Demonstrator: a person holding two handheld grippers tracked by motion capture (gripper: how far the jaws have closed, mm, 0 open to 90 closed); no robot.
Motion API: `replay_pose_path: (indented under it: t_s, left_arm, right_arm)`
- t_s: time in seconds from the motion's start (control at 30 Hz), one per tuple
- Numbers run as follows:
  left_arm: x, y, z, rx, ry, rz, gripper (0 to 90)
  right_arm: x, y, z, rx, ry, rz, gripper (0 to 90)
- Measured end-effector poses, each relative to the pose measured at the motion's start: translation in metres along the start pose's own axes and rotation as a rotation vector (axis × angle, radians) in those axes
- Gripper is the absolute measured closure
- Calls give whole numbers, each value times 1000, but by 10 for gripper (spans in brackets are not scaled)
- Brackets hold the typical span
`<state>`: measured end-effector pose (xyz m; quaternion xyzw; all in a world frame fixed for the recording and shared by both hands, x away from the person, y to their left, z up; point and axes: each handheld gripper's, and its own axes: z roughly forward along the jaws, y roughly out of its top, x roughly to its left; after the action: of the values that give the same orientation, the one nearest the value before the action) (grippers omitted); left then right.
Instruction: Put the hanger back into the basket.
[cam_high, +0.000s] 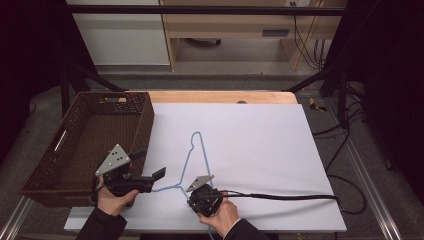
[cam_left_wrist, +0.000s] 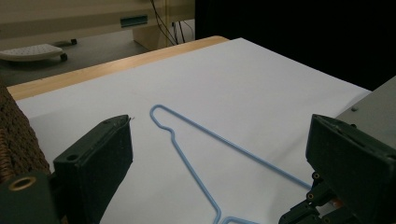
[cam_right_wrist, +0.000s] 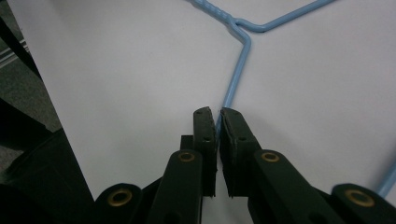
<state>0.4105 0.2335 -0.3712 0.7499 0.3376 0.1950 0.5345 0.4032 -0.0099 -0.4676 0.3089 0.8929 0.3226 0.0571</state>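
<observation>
A light-blue wire hanger (cam_high: 188, 160) lies flat on the white sheet (cam_high: 260, 150). My right gripper (cam_high: 197, 192) is near the front edge and is shut on the hanger's wire just below its twisted neck. In the right gripper view the wire (cam_right_wrist: 237, 70) runs straight into the closed jaws of that gripper (cam_right_wrist: 217, 116). My left gripper (cam_high: 149, 165) hovers beside the basket's near corner with its jaws wide apart and nothing between them. The left gripper view looks past that gripper (cam_left_wrist: 219, 123) onto one looped end of the hanger (cam_left_wrist: 233, 145).
A brown woven basket (cam_high: 145, 120) stands at the left, its wall (cam_left_wrist: 14, 140) close to my left gripper. The right gripper's black cable (cam_high: 280, 196) trails right across the sheet. A strip of wooden tabletop (cam_high: 220, 96) shows behind the sheet.
</observation>
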Motion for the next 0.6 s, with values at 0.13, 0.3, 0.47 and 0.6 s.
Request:
replay_pose_path:
  t_s: [0.13, 0.3, 0.47, 0.6]
  left_arm:
    - [0, 0, 0, 0, 0, 0, 70]
    - [0, 0, 0, -2, 0, 0, 70]
    - [0, 0, 0, -1, -1, 0, 71]
    - [0, 0, 0, 1, -1, -2, 72]
  right_arm:
    - [-1, 0, -2, 11, -8, -20, 858]
    - [-2, -1, -5, 31, -30, -29, 858]
    - [-2, -2, -3, -13, -43, -28, 784]
    - [-1, -3, 1, -26, -55, -10, 776]
